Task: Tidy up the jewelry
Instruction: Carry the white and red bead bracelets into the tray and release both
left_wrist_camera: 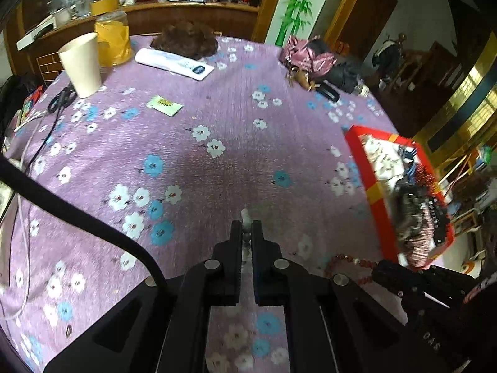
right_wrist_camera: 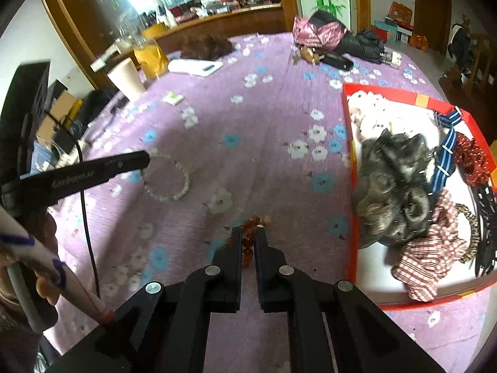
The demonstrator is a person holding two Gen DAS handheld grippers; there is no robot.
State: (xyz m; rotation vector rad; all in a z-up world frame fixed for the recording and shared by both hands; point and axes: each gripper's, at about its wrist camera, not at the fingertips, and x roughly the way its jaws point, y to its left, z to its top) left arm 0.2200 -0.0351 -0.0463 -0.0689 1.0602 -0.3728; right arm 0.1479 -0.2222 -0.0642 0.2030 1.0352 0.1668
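My left gripper point(left_wrist_camera: 247, 227) is shut on a pale bead bracelet point(left_wrist_camera: 245, 217); the same bracelet hangs as a loop point(right_wrist_camera: 167, 177) from the left gripper's fingers point(right_wrist_camera: 130, 160) in the right wrist view. My right gripper point(right_wrist_camera: 248, 233) is shut on a reddish-brown bead bracelet point(right_wrist_camera: 253, 225), held just above the purple floral tablecloth point(right_wrist_camera: 248, 124). This bracelet also shows in the left wrist view point(left_wrist_camera: 341, 259) at the right gripper's tip point(left_wrist_camera: 377, 272). A red box point(right_wrist_camera: 349, 155) at the right holds hair ties, ribbons and a grey scrunchie point(right_wrist_camera: 394, 186).
At the table's far side stand a paper cup point(left_wrist_camera: 81, 63), a yellow-filled jar point(left_wrist_camera: 112, 39), a white remote point(left_wrist_camera: 174, 63), a brown wig point(left_wrist_camera: 184, 40), scissors point(left_wrist_camera: 62, 98), a pink pouch point(left_wrist_camera: 306, 54) and a small yellow packet point(left_wrist_camera: 164, 105). A black cable point(right_wrist_camera: 87, 227) crosses the left.
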